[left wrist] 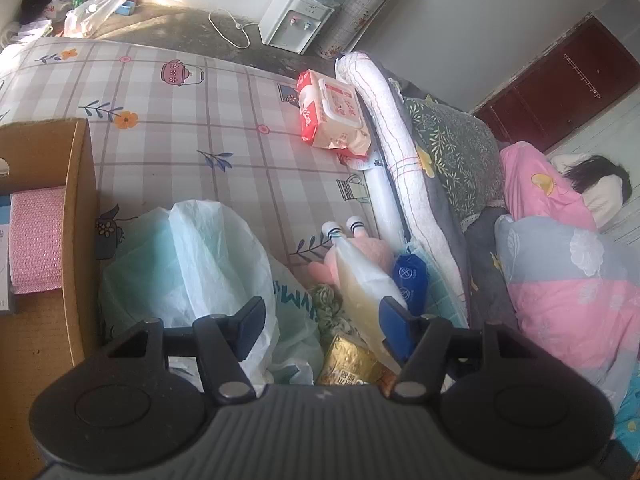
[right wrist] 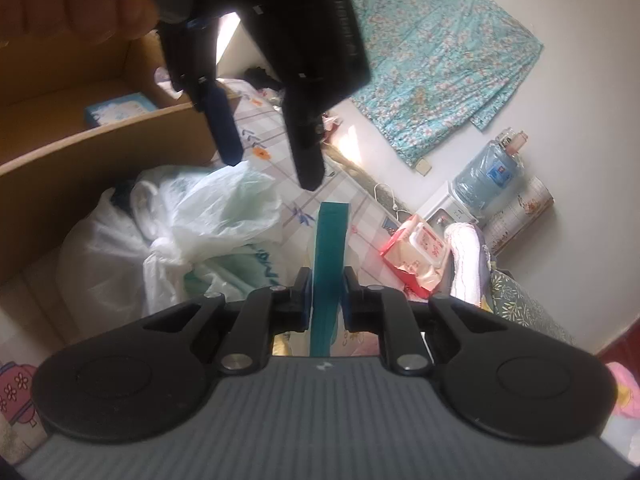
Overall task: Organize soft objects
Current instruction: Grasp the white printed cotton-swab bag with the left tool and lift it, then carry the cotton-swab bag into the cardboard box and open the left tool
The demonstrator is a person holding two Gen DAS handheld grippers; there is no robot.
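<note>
My left gripper (left wrist: pixel 322 316) is open and empty, hovering over a pile on the checked bed sheet: white plastic bags (left wrist: pixel 200 256), a pink plush toy (left wrist: pixel 360 248), a clear packet (left wrist: pixel 360 280), a blue pouch (left wrist: pixel 410 276) and a gold packet (left wrist: pixel 348 364). My right gripper (right wrist: pixel 327 280) is shut on a flat teal cloth strip (right wrist: pixel 330 248) that stands upright between the fingers. The left gripper (right wrist: pixel 272 156) shows above it in the right wrist view, jaws apart. A cardboard box (left wrist: pixel 80 208) at the left holds a pink cloth (left wrist: pixel 36 236).
A red and white wipes pack (left wrist: pixel 334 112) lies further along the bed. A rolled white towel (left wrist: pixel 396 152) and pillows (left wrist: pixel 452 152) line the right side. A person lies under a pink blanket (left wrist: pixel 544 188). A water dispenser (left wrist: pixel 296 20) stands on the floor.
</note>
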